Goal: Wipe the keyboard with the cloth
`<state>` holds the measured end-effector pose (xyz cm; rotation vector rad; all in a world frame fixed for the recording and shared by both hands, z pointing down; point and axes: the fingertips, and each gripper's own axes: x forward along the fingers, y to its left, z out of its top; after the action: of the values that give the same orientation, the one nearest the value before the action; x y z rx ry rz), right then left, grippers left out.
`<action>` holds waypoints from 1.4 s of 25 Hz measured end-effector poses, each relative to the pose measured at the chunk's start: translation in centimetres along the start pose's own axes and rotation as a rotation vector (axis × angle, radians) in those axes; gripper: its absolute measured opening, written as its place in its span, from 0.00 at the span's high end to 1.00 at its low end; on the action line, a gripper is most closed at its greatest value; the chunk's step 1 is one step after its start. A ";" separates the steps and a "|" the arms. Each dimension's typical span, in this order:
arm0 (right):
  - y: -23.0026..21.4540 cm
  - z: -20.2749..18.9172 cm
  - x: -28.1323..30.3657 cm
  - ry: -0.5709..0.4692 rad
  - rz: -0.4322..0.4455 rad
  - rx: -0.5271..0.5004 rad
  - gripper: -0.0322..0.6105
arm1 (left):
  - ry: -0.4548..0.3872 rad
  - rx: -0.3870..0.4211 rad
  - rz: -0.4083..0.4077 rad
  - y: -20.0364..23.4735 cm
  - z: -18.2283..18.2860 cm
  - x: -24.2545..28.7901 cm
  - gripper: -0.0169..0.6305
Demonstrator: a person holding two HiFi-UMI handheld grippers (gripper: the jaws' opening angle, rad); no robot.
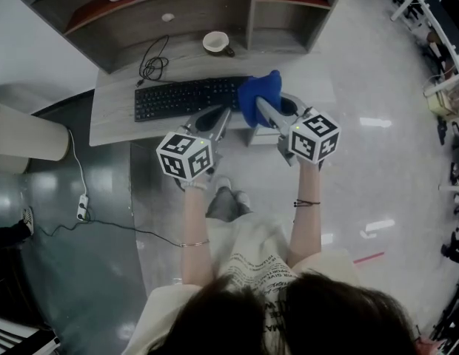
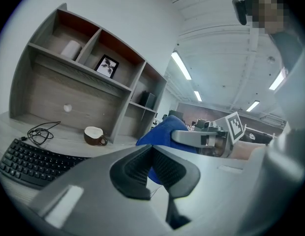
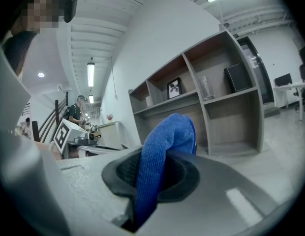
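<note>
The right gripper point(image 3: 152, 173) is clamped on a fold of the cloth point(image 1: 260, 95), which is bunched over the right end of the keyboard point(image 1: 186, 97) on the surface point(image 1: 111, 123). The left gripper point(image 2: 152, 163) has its jaws pressed together on nothing, near the keyboard's front edge. With only 1 fold pinched, the cloth could slip free under drag. Nothing steadies the keyboard, so a firm stroke may shove it toward the cup point(image 1: 216, 43).
</note>
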<state>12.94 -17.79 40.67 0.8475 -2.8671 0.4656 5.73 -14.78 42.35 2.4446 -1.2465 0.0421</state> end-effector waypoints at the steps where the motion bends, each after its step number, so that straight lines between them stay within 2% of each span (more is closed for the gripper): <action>1: -0.4 -0.3 0.1 0.005 -0.010 0.009 0.87 | 0.011 -0.002 -0.004 0.2 -0.3 0.3 0.99; 11: -4.0 -1.6 2.0 0.025 -0.108 0.080 0.87 | 0.117 -0.035 -0.064 2.9 -2.4 3.2 0.99; 22: -5.5 -2.4 5.0 0.053 -0.166 0.097 0.87 | 0.208 -0.095 -0.135 5.7 -4.9 5.5 0.99; 35: -8.2 -4.7 4.5 0.064 -0.327 0.156 0.87 | 0.269 -0.108 -0.193 7.0 -6.7 6.3 0.99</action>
<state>13.79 -25.06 48.10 1.2728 -2.5892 0.6653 5.06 -20.94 52.08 2.3607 -0.8728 0.2353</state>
